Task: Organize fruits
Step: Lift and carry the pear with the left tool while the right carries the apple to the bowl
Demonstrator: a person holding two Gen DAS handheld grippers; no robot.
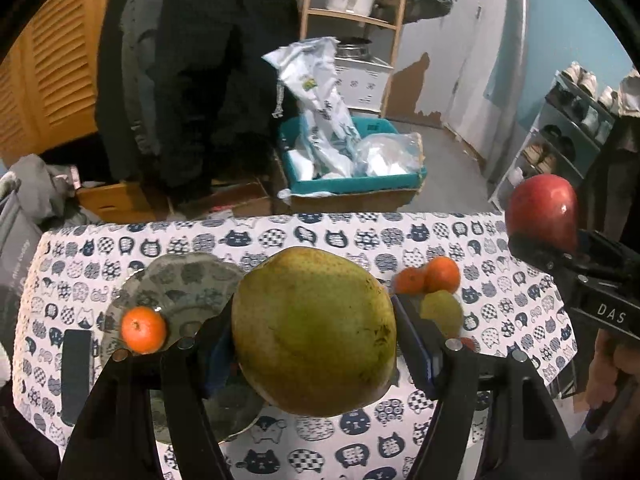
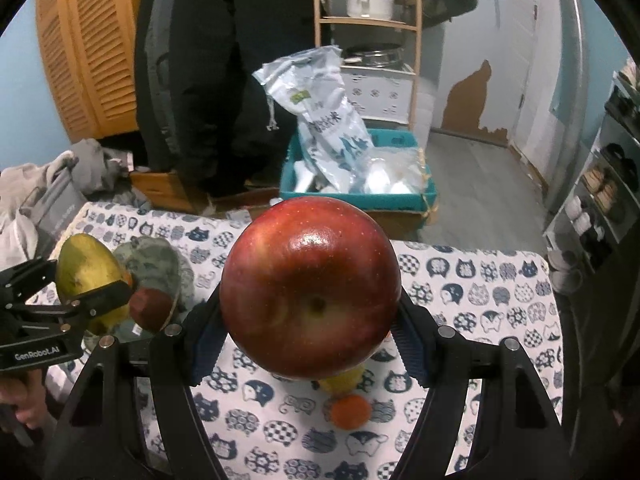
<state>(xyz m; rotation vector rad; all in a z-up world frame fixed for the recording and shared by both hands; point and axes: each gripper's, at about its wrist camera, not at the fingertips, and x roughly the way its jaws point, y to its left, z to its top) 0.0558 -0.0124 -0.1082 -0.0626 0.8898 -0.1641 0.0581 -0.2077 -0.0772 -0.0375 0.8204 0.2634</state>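
My left gripper (image 1: 314, 320) is shut on a large green pear (image 1: 314, 330), held above the cat-print tablecloth (image 1: 280, 236). A glass plate (image 1: 188, 280) lies at left with one orange (image 1: 143, 330) on its near edge. Two oranges (image 1: 442, 276) and a small green fruit (image 1: 440, 312) lie on the cloth at right. My right gripper (image 2: 310, 308) is shut on a red apple (image 2: 310, 286), also lifted off the table. Under the apple lie a yellow-green fruit (image 2: 346, 378) and an orange (image 2: 350, 410). The left gripper (image 2: 92, 292) with the pear (image 2: 88, 276) shows at left, over the plate (image 2: 160, 264).
A dark flat rectangular object (image 1: 76, 376) lies on the table's left side. Behind the table stand a teal box (image 1: 352, 184) of plastic bags, a wooden shelf (image 1: 392, 24) and hanging dark coats (image 1: 192, 80). A shoe rack (image 1: 560, 140) is at right. A hand (image 1: 612, 360) holds the right gripper.
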